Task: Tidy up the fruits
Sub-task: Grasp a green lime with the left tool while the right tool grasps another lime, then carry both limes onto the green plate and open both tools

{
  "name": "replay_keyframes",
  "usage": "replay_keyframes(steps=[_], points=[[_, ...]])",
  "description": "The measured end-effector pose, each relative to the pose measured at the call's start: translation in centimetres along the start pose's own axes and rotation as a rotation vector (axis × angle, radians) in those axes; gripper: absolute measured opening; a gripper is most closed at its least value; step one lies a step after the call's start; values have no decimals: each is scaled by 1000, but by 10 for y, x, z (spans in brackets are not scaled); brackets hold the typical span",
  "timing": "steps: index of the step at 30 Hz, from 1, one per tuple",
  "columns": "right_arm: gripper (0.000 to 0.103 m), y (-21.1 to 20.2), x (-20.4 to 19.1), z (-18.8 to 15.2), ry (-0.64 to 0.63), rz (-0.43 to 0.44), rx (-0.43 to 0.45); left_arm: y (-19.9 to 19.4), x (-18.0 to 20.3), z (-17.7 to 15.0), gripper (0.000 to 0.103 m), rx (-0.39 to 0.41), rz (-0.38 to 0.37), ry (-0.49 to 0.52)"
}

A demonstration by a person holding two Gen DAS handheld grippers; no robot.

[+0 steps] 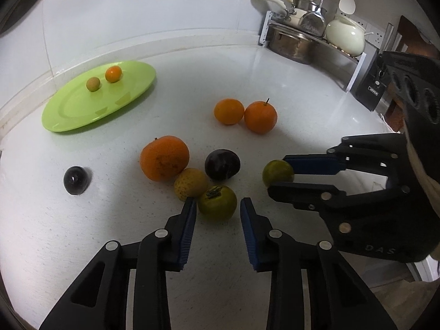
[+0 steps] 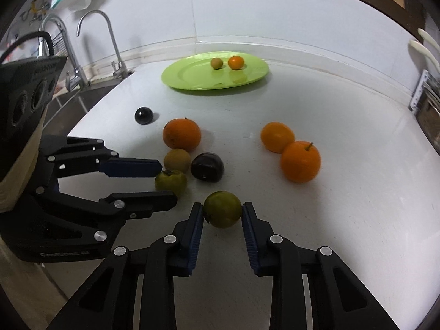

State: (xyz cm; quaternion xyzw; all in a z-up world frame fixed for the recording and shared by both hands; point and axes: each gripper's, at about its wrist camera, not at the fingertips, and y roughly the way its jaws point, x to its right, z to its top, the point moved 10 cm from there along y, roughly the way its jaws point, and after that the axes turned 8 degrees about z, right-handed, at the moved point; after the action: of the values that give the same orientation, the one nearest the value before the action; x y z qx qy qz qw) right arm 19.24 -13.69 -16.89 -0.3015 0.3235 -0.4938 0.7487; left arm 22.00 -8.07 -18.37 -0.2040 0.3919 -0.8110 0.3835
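Observation:
A green plate (image 1: 71, 112) (image 2: 189, 78) holds a small green-brown fruit (image 1: 93, 84) and a small orange (image 1: 113, 74). On the white counter lie a large orange (image 1: 164, 158), a yellow fruit (image 1: 190, 184), a dark plum (image 1: 222, 164), a second plum (image 1: 76, 179) and two oranges (image 1: 244, 114). My left gripper (image 1: 218, 205) is open around a green persimmon (image 1: 217, 203) (image 2: 170, 182). My right gripper (image 2: 222, 209) has its pads against a round green fruit (image 2: 222, 209) (image 1: 277, 172) resting on the counter.
A rack with pots, a kettle and utensils (image 1: 310, 30) stands at the counter's back right. A sink with faucets (image 2: 96, 41) lies left of the counter. A dark box (image 1: 371, 82) stands beside the rack.

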Motion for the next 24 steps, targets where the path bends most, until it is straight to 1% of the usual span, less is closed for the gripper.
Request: replay_keyframes(steps=[6, 9, 13, 19, 24], points=[[30, -3, 0, -3, 24, -3, 6, 0, 0, -1, 29, 4, 16, 1], [30, -5, -2, -2, 24, 0, 11, -6, 2, 1, 29, 21, 17, 2], [30, -10, -5, 1, 24, 7, 26, -17, -3, 7, 29, 51, 37, -3], [30, -18, -11, 16, 14, 14, 66, -36, -15, 21, 29, 101, 67, -37], [30, -25, -17, 37, 0, 25, 111, -51, -33, 32, 29, 139, 104, -75]])
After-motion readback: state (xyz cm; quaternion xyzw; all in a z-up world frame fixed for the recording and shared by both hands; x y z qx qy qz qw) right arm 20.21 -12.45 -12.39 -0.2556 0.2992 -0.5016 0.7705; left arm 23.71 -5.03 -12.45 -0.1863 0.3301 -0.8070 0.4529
